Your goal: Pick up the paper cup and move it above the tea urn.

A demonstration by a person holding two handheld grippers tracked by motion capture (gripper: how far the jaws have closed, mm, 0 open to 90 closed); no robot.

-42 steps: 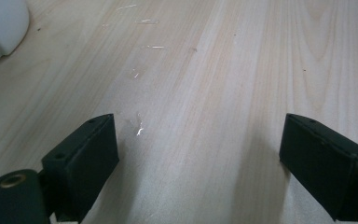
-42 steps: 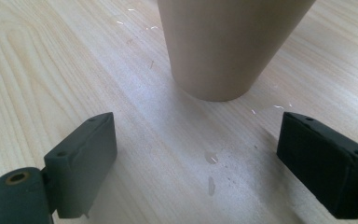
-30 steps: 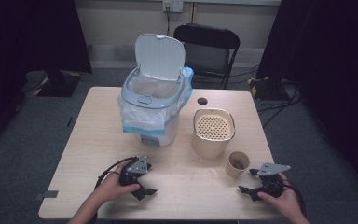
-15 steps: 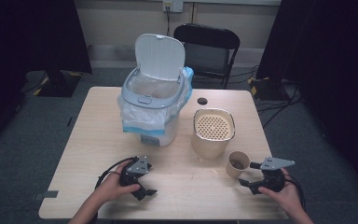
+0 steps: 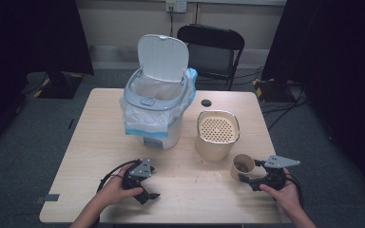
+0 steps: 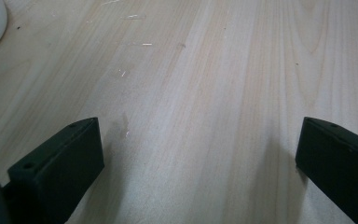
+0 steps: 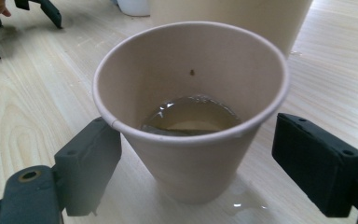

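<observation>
The left claw (image 5: 148, 189) lay low over the table (image 5: 95, 142) with its jaws spread wide; they had just been opening, and nothing but bare wood lay between them in the left gripper view. It seemed parked there to wait, well to the left of the work and clear of it, the hand (image 5: 116, 189) resting on the wood behind it.

Ahead of that claw stood the bin (image 5: 154, 114), lid up and liner folded over the rim, probably left open to receive waste. To its right stood the strainer tub (image 5: 217, 135), just ahead of the right claw.

The cup (image 7: 191, 107) stood upright on the table between the jaws of the right claw (image 7: 196, 163). Those jaws were parted, one on either side of the cup's lower wall, the left jaw close to it or just touching, the right jaw clearly apart, so the cup was not yet gripped. A little liquid sat in its bottom, and a small wet patch lay at its base. The claw came in level and low, likely so the cup would stay upright once squeezed.
</observation>
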